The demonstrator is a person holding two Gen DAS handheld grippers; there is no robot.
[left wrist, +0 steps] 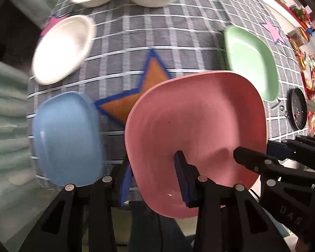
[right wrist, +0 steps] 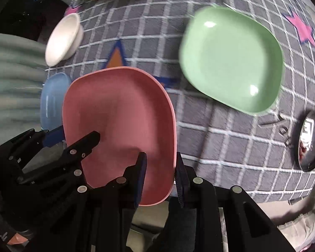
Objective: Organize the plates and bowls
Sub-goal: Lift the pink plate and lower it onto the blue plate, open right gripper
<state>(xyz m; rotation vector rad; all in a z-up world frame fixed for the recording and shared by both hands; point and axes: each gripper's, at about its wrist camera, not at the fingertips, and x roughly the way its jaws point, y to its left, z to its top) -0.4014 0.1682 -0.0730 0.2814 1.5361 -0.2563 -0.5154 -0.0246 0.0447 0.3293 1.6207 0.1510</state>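
Observation:
A pink plate [left wrist: 195, 121] [right wrist: 119, 113] hangs above the checked tablecloth [left wrist: 178, 42], held from both sides. My left gripper [left wrist: 154, 168] is shut on the plate's left rim, one pad over it and one under. My right gripper [right wrist: 161, 159] is shut on the opposite rim. Each gripper also shows in the other view: the right gripper [left wrist: 260, 149] and the left gripper [right wrist: 74, 135]. A blue plate [left wrist: 67, 138] [right wrist: 52, 103] lies to the left, a green plate [left wrist: 250, 63] [right wrist: 231, 58] to the right. Three white bowls [left wrist: 63, 48] [right wrist: 64, 40] sit at the far left and back.
An orange star [left wrist: 136, 96] with a blue outline is sewn on the cloth under the pink plate. A pink star [right wrist: 302, 31] marks the far right. A round shiny lid [right wrist: 310, 142] and small metal bits lie near the right edge. Pale green cushions [left wrist: 6, 105] border the left.

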